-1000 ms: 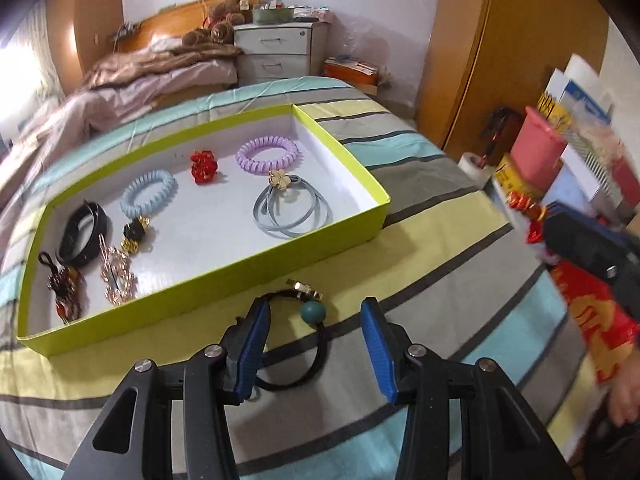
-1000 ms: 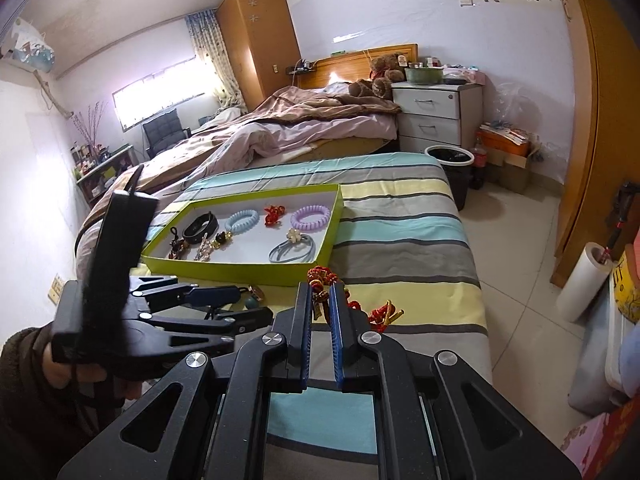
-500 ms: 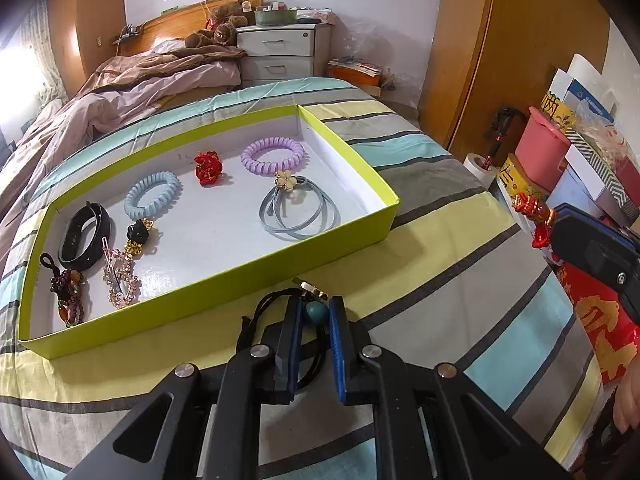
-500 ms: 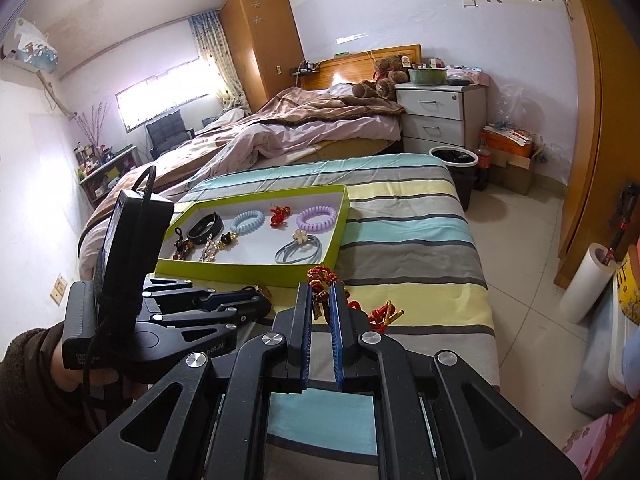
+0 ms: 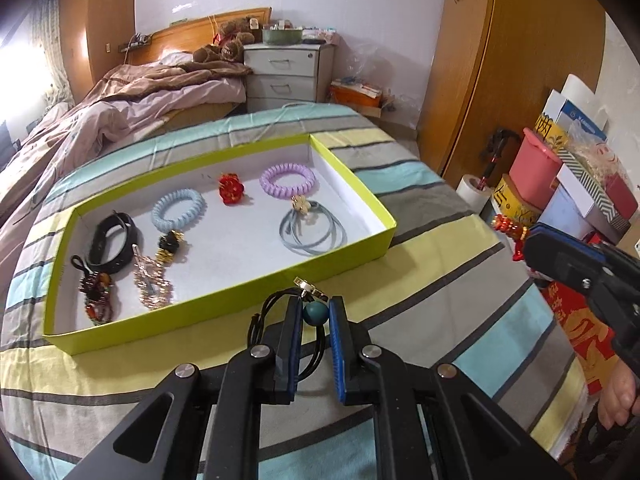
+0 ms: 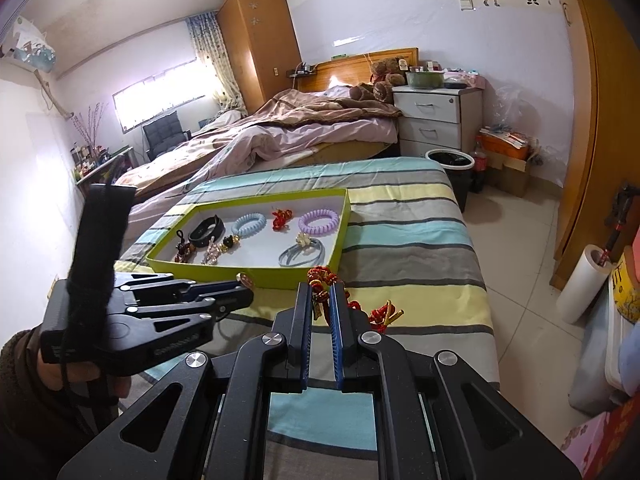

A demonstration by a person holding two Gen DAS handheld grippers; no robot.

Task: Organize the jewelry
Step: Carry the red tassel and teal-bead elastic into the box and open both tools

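My left gripper is shut on a black hair tie with a teal bead and a gold charm, held just off the striped bedspread in front of the green tray. The tie's cords loop out to the left of the fingers. My right gripper is shut on a red knotted ornament, whose red tail trails onto the bed. The left wrist view shows that gripper at the right with the ornament at its tip. In the right wrist view the left gripper hovers near the tray's front wall.
In the tray lie a purple coil tie, a red flower, a blue coil tie, grey ties, a black bracelet and sparkly clips. Boxes crowd the right side; the bed edge drops to the tiled floor.
The left gripper's fingers closed on the black hair tie, then rose a little with it toward the tray. The right gripper stayed still with the red ornament.
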